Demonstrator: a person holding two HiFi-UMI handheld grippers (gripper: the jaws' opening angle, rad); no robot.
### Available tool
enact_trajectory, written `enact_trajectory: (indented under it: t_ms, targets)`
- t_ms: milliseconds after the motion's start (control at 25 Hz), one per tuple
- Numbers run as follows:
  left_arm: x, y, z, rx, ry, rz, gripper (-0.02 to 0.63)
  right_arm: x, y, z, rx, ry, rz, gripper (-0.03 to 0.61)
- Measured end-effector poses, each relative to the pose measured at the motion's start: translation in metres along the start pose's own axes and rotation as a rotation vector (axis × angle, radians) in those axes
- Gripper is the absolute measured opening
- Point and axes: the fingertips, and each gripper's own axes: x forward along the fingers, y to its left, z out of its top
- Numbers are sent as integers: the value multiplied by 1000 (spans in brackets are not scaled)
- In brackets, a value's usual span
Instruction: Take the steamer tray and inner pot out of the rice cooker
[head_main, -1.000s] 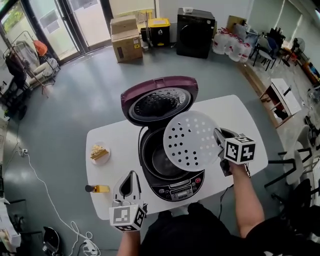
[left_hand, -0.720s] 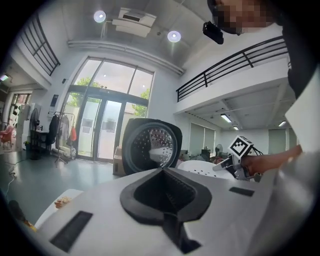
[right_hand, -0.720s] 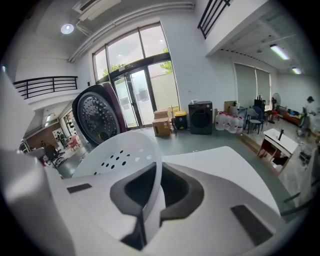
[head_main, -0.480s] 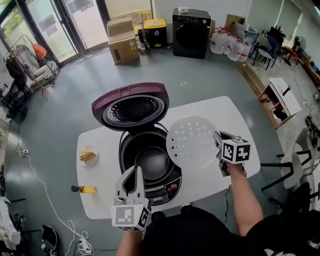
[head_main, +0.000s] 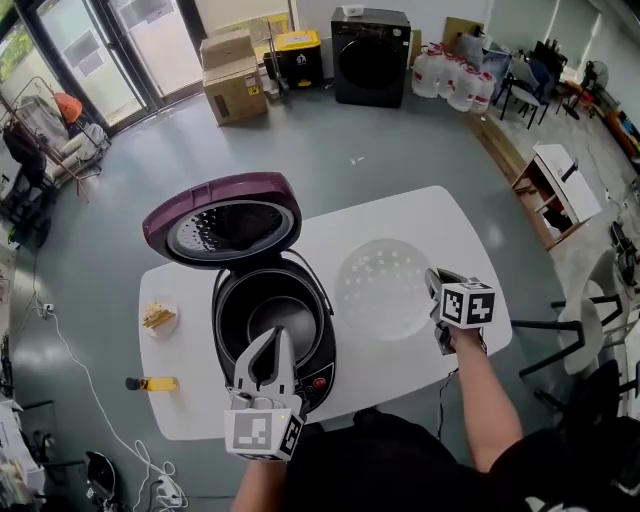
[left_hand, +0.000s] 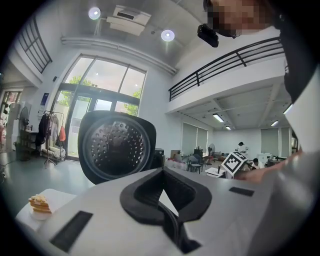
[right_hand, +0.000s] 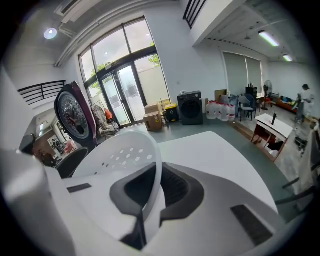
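Near edge: one white table (head_main: 420, 215) is standing on a grey floor (head_main: 150, 160) in an open hall. Two grippers. The left gripper (head_main: 272, 338), fingers pressing together on nothing, is hovering at the front of one rice cooker (head_main: 322, 372); one inner pot (head_main: 275, 318) is sitting inside. The right gripper (head_main: 436, 282), fingers clamping its rim, is holding one steamer tray (head_main: 385, 288) over the table beside the cooker. Far wall: one black washing machine (head_main: 368, 42).

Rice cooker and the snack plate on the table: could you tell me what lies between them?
Nothing: in the head view only bare white table separates the rice cooker from the snack plate.
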Motion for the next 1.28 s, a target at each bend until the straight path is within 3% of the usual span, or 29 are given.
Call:
enact_trajectory:
  t_ms: [720, 1280]
  targets:
    - [30, -21, -8, 13, 35, 17, 0, 100, -48, -56, 70, 82, -5, 20]
    - [16, 3, -13, 14, 50, 86, 0, 145, -51, -83, -27, 155, -42, 25]
